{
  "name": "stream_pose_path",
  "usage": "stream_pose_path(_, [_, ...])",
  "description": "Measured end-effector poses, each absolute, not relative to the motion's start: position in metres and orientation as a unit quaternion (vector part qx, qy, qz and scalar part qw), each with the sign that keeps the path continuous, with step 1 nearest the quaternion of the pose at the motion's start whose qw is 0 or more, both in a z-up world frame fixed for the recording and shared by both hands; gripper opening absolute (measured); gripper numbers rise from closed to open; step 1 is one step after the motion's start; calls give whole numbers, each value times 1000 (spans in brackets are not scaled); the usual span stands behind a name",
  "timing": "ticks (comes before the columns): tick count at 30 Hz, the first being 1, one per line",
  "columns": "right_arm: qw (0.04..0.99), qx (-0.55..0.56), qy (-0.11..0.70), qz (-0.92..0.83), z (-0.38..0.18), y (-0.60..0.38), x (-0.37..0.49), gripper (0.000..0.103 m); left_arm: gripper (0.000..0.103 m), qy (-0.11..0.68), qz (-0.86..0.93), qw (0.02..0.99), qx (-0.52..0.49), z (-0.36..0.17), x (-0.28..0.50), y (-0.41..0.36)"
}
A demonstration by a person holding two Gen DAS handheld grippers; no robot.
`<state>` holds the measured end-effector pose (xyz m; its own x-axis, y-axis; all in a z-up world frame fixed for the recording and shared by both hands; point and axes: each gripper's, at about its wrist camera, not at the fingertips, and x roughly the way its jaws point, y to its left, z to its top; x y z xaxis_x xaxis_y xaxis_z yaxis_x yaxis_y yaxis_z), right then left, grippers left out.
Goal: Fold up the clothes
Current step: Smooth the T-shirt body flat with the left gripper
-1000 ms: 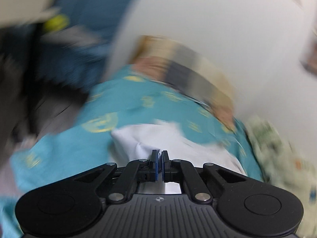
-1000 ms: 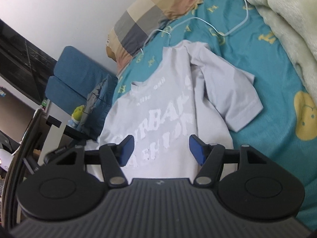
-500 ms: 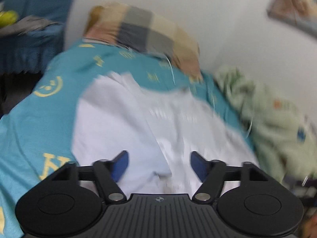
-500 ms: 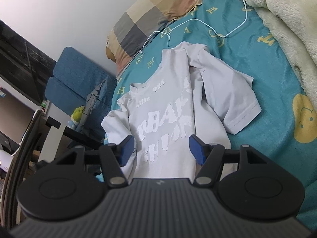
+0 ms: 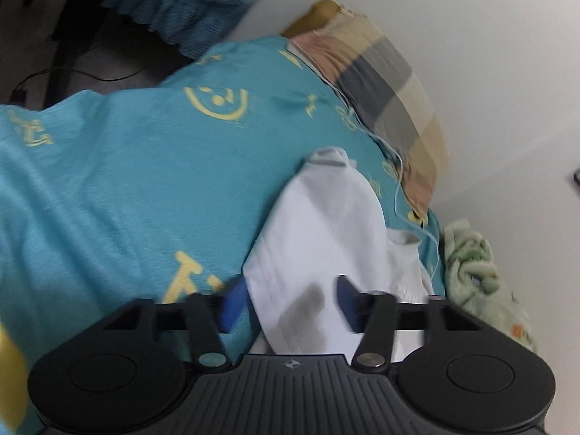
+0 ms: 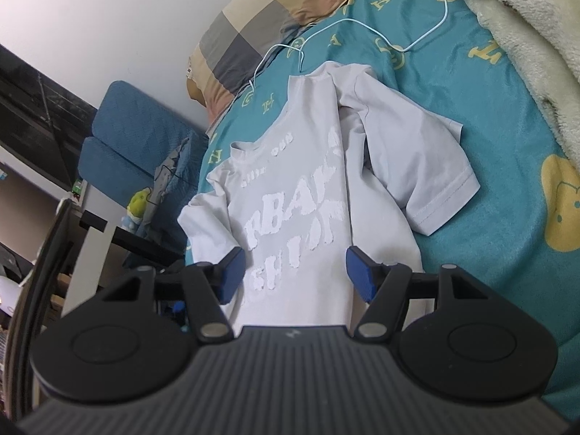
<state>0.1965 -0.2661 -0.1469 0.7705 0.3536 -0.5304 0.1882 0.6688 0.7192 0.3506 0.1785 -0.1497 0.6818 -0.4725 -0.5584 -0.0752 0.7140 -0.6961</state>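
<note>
A white T-shirt point(image 6: 290, 181) with raised white lettering lies front up on the teal bed sheet point(image 6: 489, 217). Its right sleeve point(image 6: 431, 177) is spread out and its left sleeve point(image 6: 206, 224) is bunched at the bed's edge. My right gripper point(image 6: 293, 275) is open and empty above the shirt's lower part. In the left wrist view, my left gripper point(image 5: 290, 299) is open, with the shirt's sleeve point(image 5: 319, 232) lying between its blurred blue pads point(image 5: 232, 301). It grips nothing.
A checked pillow point(image 6: 268, 25) lies at the head of the bed with a thin white cable point(image 6: 362, 25) in front of it. A cream fleece blanket point(image 6: 525, 47) is heaped on the right. A blue chair point(image 6: 130, 145) stands beside the bed on the left.
My left gripper opened and let go of the white cloth, then swung left over the sleeve. The shirt's left sleeve now lies bunched on the bed. My right gripper barely moved.
</note>
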Motion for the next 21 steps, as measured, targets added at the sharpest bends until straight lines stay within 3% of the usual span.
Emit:
stream_pose_path(1, [850,402,337,47,-148,-266,197,65,8,378,-121,846,-356,-150,351,175])
stream_pose_path(2, [850,402,338,47,-149,-266,198,65,3,375,-125,848,-353,-150,352,172])
stream_pose_path(11, [858,384,338,44,-150,-263,201,65,2,287,-79,873,-386,-93,357,231])
stream_pose_path(16, [870,357,337,42,-149,-259,204,65,2,269,15,909,-318,-40,402,292])
stream_pose_path(21, [878,340,336,35,-151,-258,212,65,3,322,103,918,-208,-42,449,326])
